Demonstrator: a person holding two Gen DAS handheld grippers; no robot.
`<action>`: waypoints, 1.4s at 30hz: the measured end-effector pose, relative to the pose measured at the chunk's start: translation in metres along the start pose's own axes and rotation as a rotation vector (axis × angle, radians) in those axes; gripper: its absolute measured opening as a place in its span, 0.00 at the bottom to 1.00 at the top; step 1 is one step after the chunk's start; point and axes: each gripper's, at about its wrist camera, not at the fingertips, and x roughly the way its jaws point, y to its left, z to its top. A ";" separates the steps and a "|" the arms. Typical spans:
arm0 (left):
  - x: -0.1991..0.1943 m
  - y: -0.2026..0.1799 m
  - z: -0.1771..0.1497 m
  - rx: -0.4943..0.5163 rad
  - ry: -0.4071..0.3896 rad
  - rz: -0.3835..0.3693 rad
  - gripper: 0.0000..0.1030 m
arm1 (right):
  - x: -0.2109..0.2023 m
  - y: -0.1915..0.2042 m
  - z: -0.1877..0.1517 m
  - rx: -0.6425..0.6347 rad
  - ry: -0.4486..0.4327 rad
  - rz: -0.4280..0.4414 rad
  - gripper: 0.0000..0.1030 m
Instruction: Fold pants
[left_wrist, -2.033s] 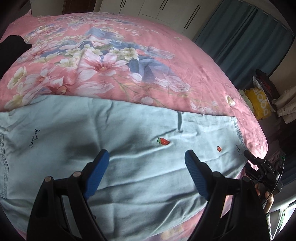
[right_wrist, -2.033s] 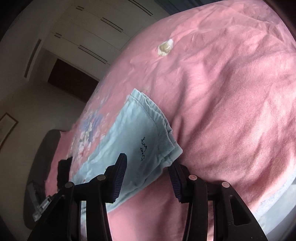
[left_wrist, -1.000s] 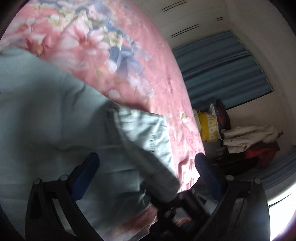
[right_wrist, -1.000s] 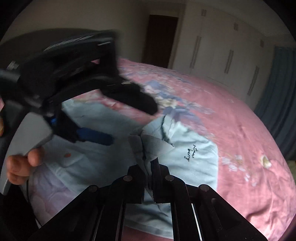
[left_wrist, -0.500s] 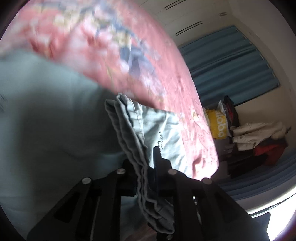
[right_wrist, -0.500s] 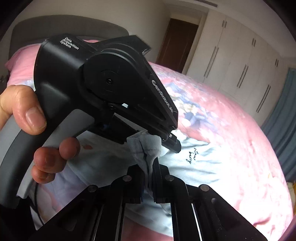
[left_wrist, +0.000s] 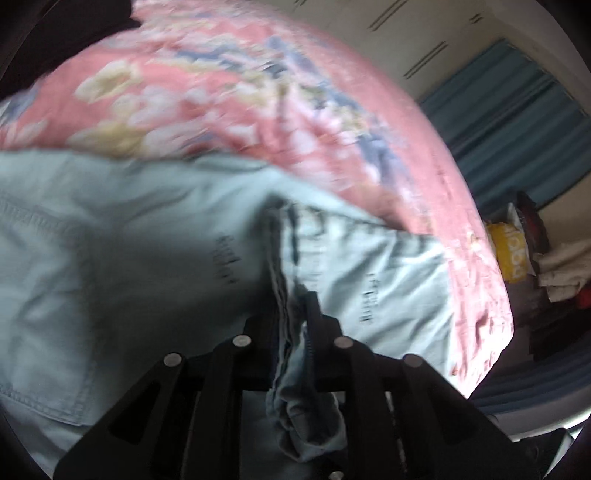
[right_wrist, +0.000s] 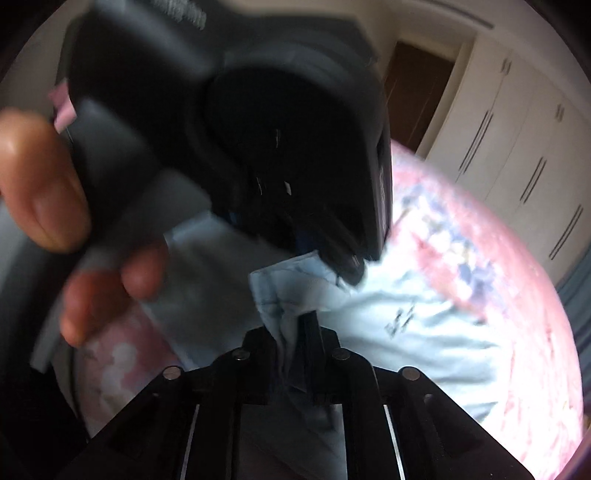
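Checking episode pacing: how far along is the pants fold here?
Early to middle. Done: the hem end of the light blue pants is gathered up. In hand: the left claw pinches bunched hem; the right claw has cloth between its opening jaws. Left: lay that end over the rest on the floral bedspread, then fold further.

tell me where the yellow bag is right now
The yellow bag shows only in the left wrist view, at the right edge, on the floor past the pink floral bedspread, below the blue curtains and beside a pile of clothes.
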 end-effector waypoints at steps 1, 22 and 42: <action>-0.003 0.005 -0.002 -0.007 -0.005 0.005 0.15 | -0.002 -0.002 -0.002 0.015 0.006 0.023 0.18; -0.002 -0.033 -0.054 0.128 -0.039 0.118 0.01 | -0.040 -0.113 -0.017 0.502 0.067 0.120 0.39; -0.025 -0.016 -0.072 0.031 -0.077 -0.021 0.08 | 0.054 -0.059 0.059 0.359 0.314 0.254 0.18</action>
